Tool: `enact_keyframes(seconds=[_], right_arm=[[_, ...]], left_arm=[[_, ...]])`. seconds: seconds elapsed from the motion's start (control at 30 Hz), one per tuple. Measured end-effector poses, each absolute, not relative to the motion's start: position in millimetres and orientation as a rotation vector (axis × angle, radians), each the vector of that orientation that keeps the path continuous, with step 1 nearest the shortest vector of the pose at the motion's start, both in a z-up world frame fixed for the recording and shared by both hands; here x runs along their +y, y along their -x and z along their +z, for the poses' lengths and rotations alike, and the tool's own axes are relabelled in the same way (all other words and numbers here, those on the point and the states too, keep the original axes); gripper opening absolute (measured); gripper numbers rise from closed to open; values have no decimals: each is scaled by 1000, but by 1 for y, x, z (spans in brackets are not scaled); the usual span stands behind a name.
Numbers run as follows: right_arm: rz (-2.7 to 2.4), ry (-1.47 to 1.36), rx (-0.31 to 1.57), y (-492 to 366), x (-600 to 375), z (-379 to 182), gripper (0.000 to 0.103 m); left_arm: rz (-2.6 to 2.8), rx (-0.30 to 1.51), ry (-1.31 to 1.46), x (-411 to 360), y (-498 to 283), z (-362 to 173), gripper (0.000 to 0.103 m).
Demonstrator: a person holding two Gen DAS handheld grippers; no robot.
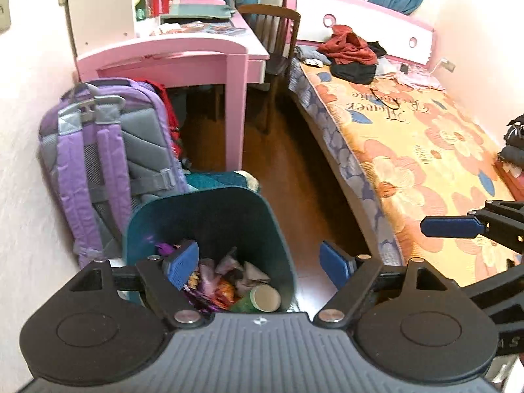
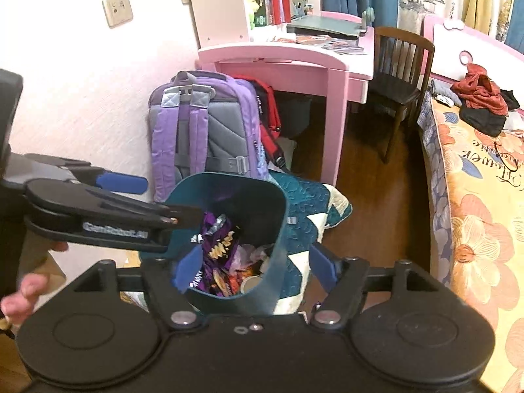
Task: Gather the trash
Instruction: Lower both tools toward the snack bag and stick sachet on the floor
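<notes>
A teal trash bin [image 1: 213,216] stands on the wooden floor, holding several crumpled snack wrappers [image 1: 226,278] and a green cup [image 1: 263,298]. My left gripper [image 1: 258,268] hovers above the bin's near rim, its blue pads wide apart with nothing between them. In the right wrist view the same bin [image 2: 229,193] shows purple wrappers [image 2: 217,245] inside. My right gripper [image 2: 255,268] hangs over it, open and empty. The left gripper [image 2: 163,196] reaches in from the left beside the bin's rim. One blue pad [image 1: 452,226] of the right gripper shows at the right edge of the left wrist view.
A purple backpack [image 1: 108,163] leans on the wall left of the bin, with a teal quilt [image 2: 311,203] on the floor behind. A pink desk [image 1: 196,55], wooden chair [image 2: 402,78] and floral bed [image 1: 425,157] with clothes [image 1: 353,52] surround a strip of floor [image 1: 288,170]. A person's hand [image 2: 23,294] shows at left.
</notes>
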State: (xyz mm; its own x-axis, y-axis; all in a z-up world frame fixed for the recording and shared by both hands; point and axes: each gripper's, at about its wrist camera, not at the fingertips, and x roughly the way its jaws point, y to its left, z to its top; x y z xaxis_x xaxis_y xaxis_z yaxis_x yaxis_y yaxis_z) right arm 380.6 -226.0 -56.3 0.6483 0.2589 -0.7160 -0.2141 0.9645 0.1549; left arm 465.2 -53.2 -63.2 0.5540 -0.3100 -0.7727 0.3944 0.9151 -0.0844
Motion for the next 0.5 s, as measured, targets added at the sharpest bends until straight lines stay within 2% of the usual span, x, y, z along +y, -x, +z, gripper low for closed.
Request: enact_keyframes(seconds=[0.27,0.5], right_arm=[[285,-44,845,-378,-293,-85,100],[359,33,910,-408,-367,-128,102]], left_arm=[[-341,936,-48,-99,-458,-100,81],[-214,1019,35,-152,-462,-155,81]])
